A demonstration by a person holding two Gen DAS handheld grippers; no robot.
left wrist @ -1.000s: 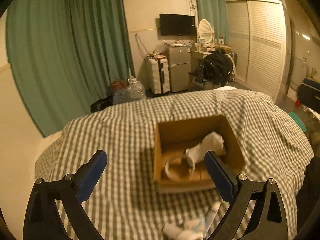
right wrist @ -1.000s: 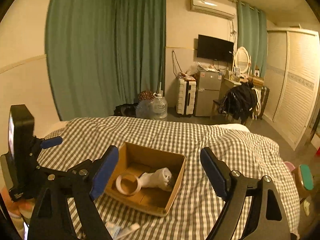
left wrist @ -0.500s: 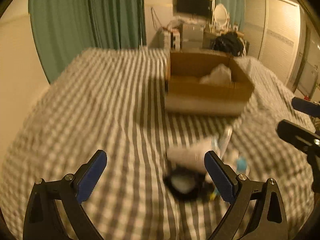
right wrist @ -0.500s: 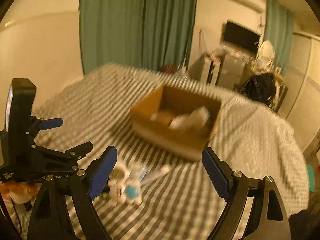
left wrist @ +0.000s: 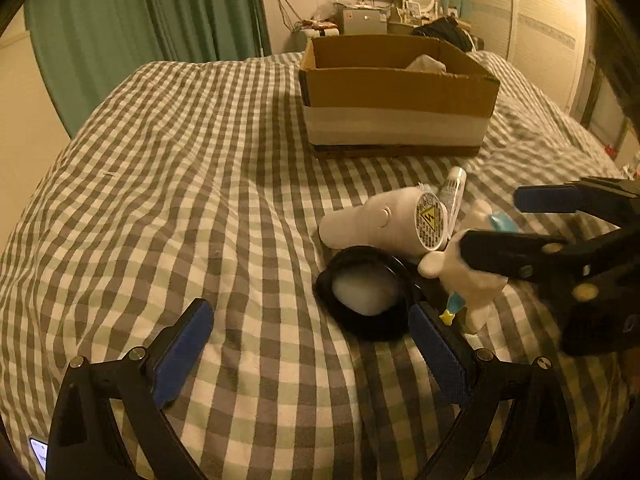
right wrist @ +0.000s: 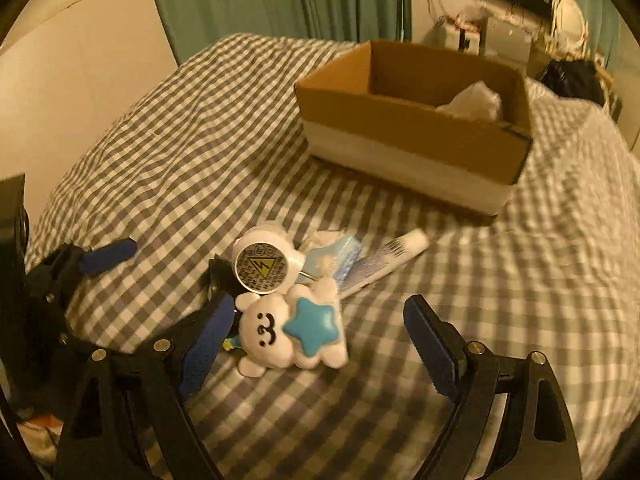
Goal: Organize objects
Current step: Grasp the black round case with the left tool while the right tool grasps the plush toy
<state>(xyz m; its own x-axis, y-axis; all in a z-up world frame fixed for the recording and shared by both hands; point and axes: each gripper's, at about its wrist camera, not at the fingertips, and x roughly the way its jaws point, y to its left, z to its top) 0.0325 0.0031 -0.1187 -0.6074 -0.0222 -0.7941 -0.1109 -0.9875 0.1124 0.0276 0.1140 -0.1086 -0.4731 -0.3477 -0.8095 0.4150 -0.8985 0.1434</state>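
Observation:
A cluster of small objects lies on the checked bed: a white plush toy with a blue star (right wrist: 296,330), a white round device with a warning label (right wrist: 262,266), a toothpaste tube (right wrist: 384,258), a blue-white packet (right wrist: 336,256) and a black ring around a white pad (left wrist: 366,292). My right gripper (right wrist: 318,344) is open, low over the bed, with the plush toy between its jaws. My left gripper (left wrist: 310,354) is open, just before the black ring. The cardboard box (left wrist: 394,92) stands beyond and holds white cloth (right wrist: 474,100).
The checked bedspread (left wrist: 180,160) covers the bed. Green curtains (left wrist: 140,32) hang behind. A TV, a fridge, a suitcase and a desk stand at the far wall. A wardrobe (left wrist: 540,32) is at the right.
Both grippers have dropped from high above the bed and pulled back toward the near side. The object cluster is now close in front, the box farther behind it.

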